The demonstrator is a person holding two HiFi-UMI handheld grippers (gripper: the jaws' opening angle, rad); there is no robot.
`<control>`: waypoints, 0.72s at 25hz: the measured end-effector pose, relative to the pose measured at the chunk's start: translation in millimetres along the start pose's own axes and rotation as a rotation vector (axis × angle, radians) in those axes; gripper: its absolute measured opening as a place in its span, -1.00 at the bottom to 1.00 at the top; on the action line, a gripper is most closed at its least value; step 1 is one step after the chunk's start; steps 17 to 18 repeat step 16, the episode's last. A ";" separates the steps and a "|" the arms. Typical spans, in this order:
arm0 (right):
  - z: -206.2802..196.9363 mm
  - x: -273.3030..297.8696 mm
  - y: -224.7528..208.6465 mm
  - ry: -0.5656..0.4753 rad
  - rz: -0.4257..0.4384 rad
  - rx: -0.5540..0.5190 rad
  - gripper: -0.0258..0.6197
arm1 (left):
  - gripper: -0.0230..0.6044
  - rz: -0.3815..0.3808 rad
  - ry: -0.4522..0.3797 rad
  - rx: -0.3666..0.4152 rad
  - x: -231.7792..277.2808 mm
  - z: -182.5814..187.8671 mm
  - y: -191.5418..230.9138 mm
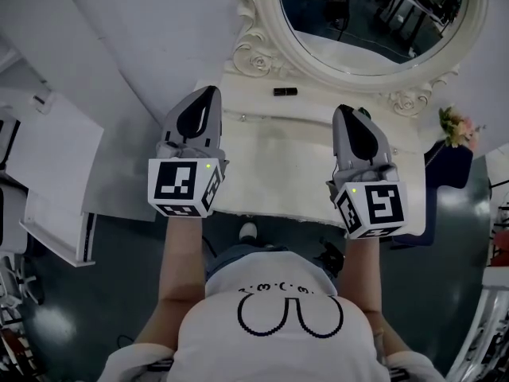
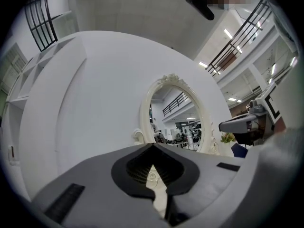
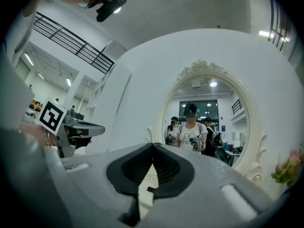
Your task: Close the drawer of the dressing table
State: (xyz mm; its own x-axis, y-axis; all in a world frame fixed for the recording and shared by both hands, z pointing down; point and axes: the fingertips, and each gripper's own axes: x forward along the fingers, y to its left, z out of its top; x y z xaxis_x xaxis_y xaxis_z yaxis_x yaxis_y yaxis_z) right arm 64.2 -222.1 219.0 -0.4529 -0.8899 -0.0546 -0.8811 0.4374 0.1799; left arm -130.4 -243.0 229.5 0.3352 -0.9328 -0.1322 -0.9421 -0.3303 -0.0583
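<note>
The white dressing table stands below me, with its oval mirror at the back. No drawer front shows under the table's near edge in the head view. My left gripper hovers over the left part of the tabletop. Its jaws are shut with nothing between them. Over the right part of the tabletop, my right gripper is also shut and empty. Both point level toward the mirror, which reflects the person holding them. Each gripper view shows the other gripper off to its side.
A small black object lies on the tabletop near the mirror's base. Pink flowers stand at the table's right end, above a dark blue seat. A white shelf unit stands to the left. My legs are close against the table's front edge.
</note>
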 end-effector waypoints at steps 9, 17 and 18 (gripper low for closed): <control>11.5 0.2 -5.0 -0.022 0.001 -0.020 -0.92 | -0.94 -0.005 -0.030 0.027 6.3 18.1 -5.8; 16.4 0.4 -8.5 -0.034 0.004 -0.027 -0.92 | -0.94 -0.008 -0.024 0.036 11.9 20.0 -9.5; 16.4 0.4 -8.5 -0.034 0.004 -0.027 -0.92 | -0.94 -0.008 -0.024 0.036 11.9 20.0 -9.5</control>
